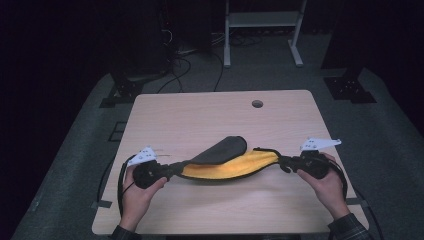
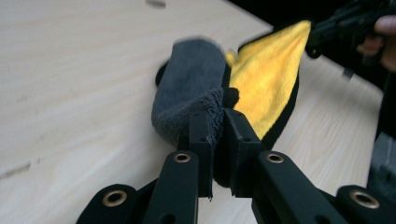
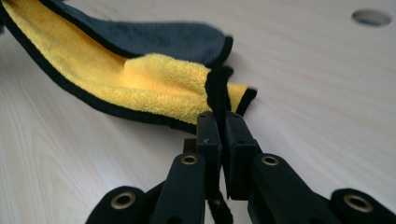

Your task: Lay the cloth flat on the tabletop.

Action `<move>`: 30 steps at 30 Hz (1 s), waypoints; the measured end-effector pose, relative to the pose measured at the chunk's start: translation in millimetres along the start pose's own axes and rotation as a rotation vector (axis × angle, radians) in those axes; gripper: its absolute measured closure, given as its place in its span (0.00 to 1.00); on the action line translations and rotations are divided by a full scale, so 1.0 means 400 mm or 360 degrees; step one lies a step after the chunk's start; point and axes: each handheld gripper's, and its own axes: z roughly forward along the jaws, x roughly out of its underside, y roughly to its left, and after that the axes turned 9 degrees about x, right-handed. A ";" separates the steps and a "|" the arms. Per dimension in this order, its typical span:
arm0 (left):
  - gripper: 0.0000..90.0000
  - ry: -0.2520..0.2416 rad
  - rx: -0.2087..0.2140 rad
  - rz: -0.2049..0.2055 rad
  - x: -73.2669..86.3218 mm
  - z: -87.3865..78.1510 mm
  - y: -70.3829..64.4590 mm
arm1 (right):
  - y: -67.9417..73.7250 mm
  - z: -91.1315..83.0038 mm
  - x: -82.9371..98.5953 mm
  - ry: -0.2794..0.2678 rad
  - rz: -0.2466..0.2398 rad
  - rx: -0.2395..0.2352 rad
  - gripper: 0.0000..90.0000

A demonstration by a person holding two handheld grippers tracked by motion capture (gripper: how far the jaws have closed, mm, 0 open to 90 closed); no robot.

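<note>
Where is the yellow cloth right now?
In the high view, the yellow cloth hangs mid-table, stretched between the left gripper and right gripper, nearer the person than the round hole.

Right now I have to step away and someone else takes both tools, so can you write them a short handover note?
Left hand-held gripper: shut on the left end of the cloth, grey side gathered in its jaws.
Right hand-held gripper: shut on the right end, at the black hem.
The cloth, yellow one side and grey the other, is stretched between both over the middle of the table, with a grey flap turned over its top.
Done: both ends gripped.
Left: probably to fold or lay it flat; keep both grips until it rests on the wood.
</note>
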 end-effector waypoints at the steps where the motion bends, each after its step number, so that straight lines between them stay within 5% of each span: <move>1: 0.91 -0.0031 0.0016 -0.0007 -0.012 -0.002 -0.001 | -0.003 -0.005 -0.010 -0.0025 0.0000 0.0002 0.95; 14: 0.91 -0.0411 0.0030 -0.0055 -0.161 -0.072 0.007 | -0.041 -0.121 -0.150 -0.0379 0.0042 0.0056 0.95; 26: 0.91 -0.0579 0.0106 0.0053 -0.235 -0.129 -0.078 | -0.014 -0.258 -0.199 -0.0634 -0.0004 0.0061 0.95; 30: 0.91 -0.0575 0.0096 0.0036 -0.234 -0.123 -0.068 | -0.010 -0.270 -0.205 -0.0655 0.0003 0.0063 0.95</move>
